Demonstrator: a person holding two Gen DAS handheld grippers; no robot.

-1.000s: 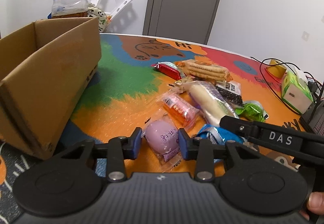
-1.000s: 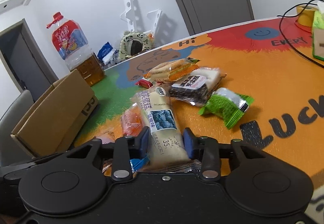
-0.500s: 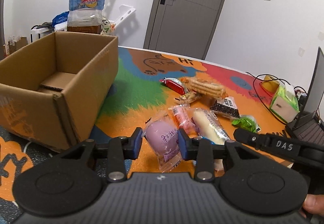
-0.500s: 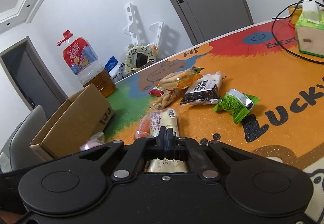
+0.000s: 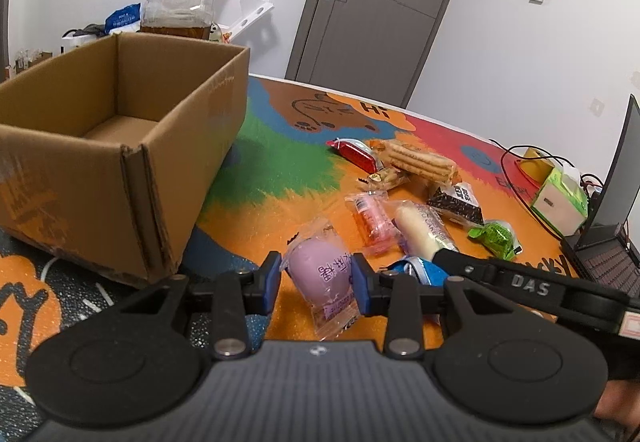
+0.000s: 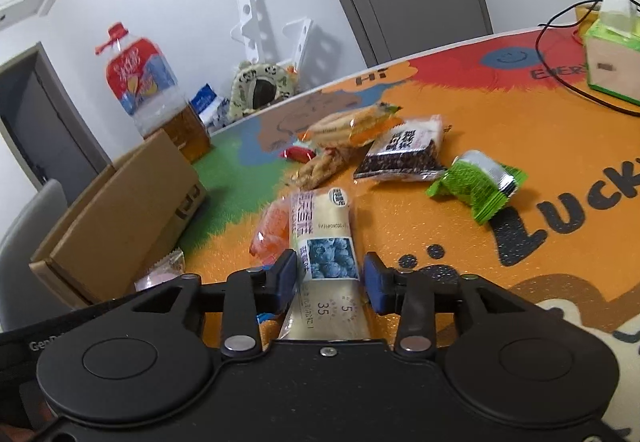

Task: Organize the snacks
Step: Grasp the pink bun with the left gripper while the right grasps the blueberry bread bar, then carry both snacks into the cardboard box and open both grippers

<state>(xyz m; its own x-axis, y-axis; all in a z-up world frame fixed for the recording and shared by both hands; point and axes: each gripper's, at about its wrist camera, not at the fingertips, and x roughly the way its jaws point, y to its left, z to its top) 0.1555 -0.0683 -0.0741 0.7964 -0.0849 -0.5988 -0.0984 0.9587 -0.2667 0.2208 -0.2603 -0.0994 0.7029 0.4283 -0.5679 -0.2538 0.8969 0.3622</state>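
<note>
Purple snack pkt [image 5: 320, 274] in L tongs [image 5: 316, 280], R tongs [image 6: 331, 274] opening

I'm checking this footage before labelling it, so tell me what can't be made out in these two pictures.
- Cardboard box floor: left view, near wall hides most of it.
- Blue packet: left view, mostly behind the right gripper's arm.
- Cream cake packet near end: right view, under the right gripper, whose jaws are opening around it.
- Laptop: left view, cut off by the edge.
</note>
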